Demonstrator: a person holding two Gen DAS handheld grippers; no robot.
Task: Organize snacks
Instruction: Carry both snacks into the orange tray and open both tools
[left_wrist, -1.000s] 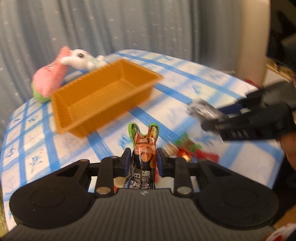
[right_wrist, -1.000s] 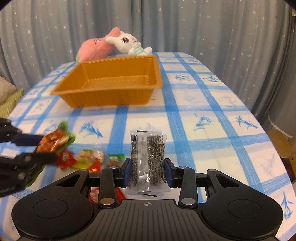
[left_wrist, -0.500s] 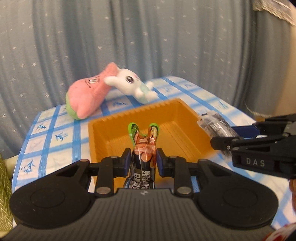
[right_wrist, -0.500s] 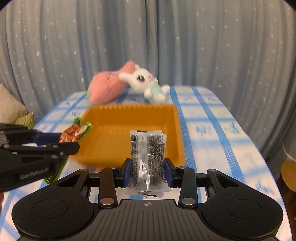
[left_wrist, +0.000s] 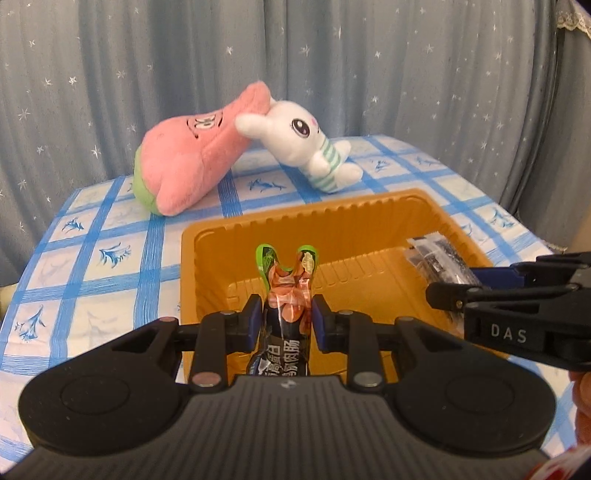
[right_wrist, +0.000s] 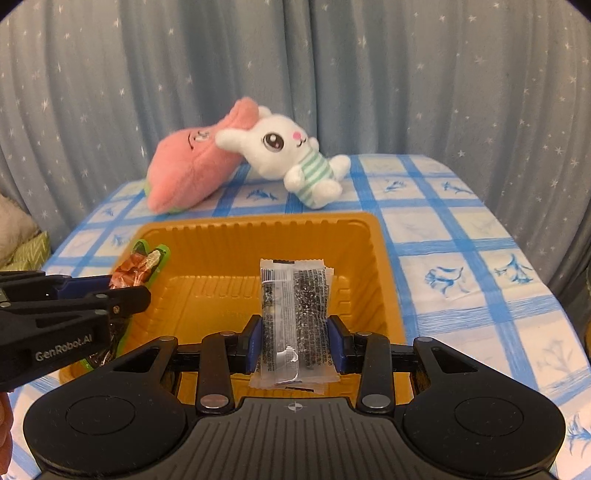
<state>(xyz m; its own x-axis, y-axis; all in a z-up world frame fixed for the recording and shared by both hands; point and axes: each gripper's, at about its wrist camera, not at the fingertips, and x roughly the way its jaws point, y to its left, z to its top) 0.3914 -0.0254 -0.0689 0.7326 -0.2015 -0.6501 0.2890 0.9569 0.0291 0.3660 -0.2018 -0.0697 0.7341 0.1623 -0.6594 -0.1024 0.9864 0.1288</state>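
Both grippers have come from over the loose snacks at the near table edge to above the orange tray (left_wrist: 436, 214), which a second ago sat well ahead of them; left gripper (left_wrist: 287, 319) clamped narrow on a sausage snack pack (left_wrist: 291, 291) with green-edged notched top, meat picture, dark lower half with white Chinese characters too cut off to read; pack held upright over the tray's near-left part; right gripper (right_wrist: 294, 343) clamped on a clear seaweed-type packet (right_wrist: 295, 310), dark speckled contents, barcode and tiny print not legible, held over the tray's near-middle; each pack pinched between blue pads, neither released; tray interior looks bare; right gripper's side reads "DAS" in the left wrist view, left gripper's side reads "GenRobot.AI" in the right wrist view; pink plush (left_wrist: 192, 162) with small embroidered mark, unreadable, leaning against white bunny plush (left_wrist: 306, 147) in green-striped top, both beyond the tray on blue-checked tablecloth (left_wrist: 92, 258); grey star curtain (left_wrist: 406, 74) behind.
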